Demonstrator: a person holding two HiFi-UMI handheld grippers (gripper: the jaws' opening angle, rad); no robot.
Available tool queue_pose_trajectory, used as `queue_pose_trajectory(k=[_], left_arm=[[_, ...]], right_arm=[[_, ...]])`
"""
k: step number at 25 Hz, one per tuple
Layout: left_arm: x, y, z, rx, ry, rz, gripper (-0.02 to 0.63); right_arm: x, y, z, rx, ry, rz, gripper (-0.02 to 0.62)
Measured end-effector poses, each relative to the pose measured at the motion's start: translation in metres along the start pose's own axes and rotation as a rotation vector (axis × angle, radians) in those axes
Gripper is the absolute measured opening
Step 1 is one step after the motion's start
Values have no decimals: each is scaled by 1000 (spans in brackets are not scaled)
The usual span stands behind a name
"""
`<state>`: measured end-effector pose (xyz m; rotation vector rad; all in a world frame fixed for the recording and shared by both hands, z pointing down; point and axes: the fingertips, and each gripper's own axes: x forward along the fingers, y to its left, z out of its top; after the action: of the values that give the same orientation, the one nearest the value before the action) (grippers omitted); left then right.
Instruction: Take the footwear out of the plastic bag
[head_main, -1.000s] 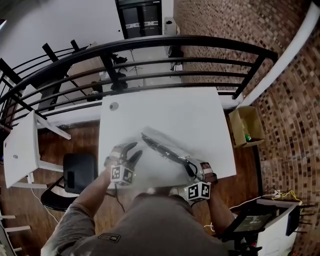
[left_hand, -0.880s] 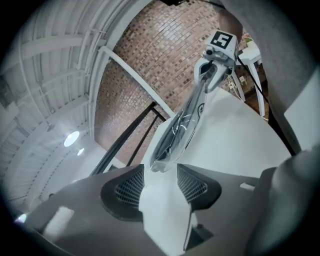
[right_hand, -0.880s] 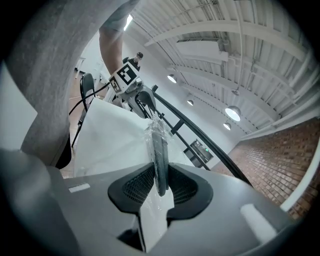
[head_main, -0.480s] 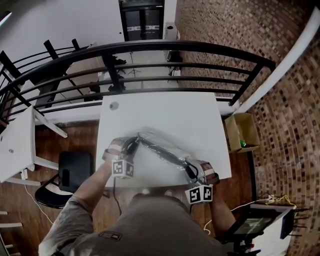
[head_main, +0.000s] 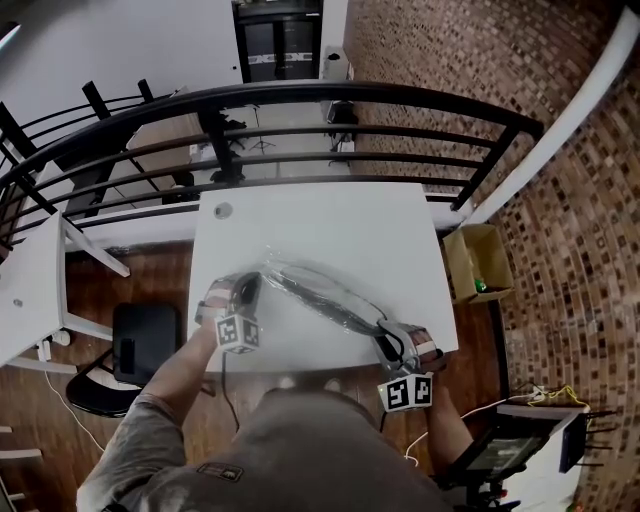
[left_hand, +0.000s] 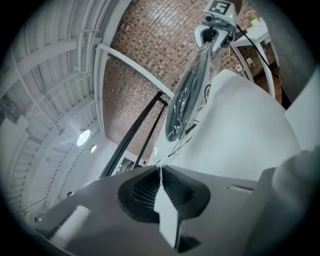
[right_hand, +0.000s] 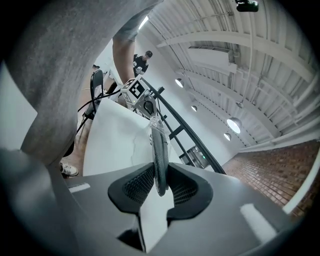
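Stretched across the bench (head_main: 330, 220): left gripper (left_hand: 160, 175) jaws pinched tight on plastic bag (head_main: 300, 280) film, right gripper (right_hand: 159, 182) jaws clamping the footwear (right_hand: 159, 150) sole, seemingly through plastic, set to pull apart.

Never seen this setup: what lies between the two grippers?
The head view shows a clear plastic bag with dark footwear inside, stretched from the left gripper, pinching its film, to the right gripper.

A white table (head_main: 330, 225) is set on a wooden floor (head_main: 150, 280) behind a curved black railing (head_main: 350, 94), flanked by a brick wall (head_main: 580, 200), a cardboard box (head_main: 478, 262), a black chair (head_main: 140, 342) and a white side table (head_main: 30, 290), and lit by round ceiling lights (right_hand: 233, 125).
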<state>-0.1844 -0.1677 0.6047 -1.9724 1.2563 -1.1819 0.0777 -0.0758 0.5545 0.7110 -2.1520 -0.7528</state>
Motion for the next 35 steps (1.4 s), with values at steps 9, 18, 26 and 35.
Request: queue_pose_trajectory(k=[9, 18, 26, 35], left_arm=[[1, -1, -5, -30, 15, 5, 9], [1, -8, -12, -31, 34, -9, 9], [-1, -28, 1, -29, -28, -102, 103], [-18, -62, 35, 45, -151, -315, 300]], right_arm=[[-14, 6, -6, 10, 7, 6, 100], [-35, 14, -19, 16, 29, 13, 100], [-37, 20, -20, 27, 36, 19, 100], [-28, 16, -22, 45, 48, 23, 100]])
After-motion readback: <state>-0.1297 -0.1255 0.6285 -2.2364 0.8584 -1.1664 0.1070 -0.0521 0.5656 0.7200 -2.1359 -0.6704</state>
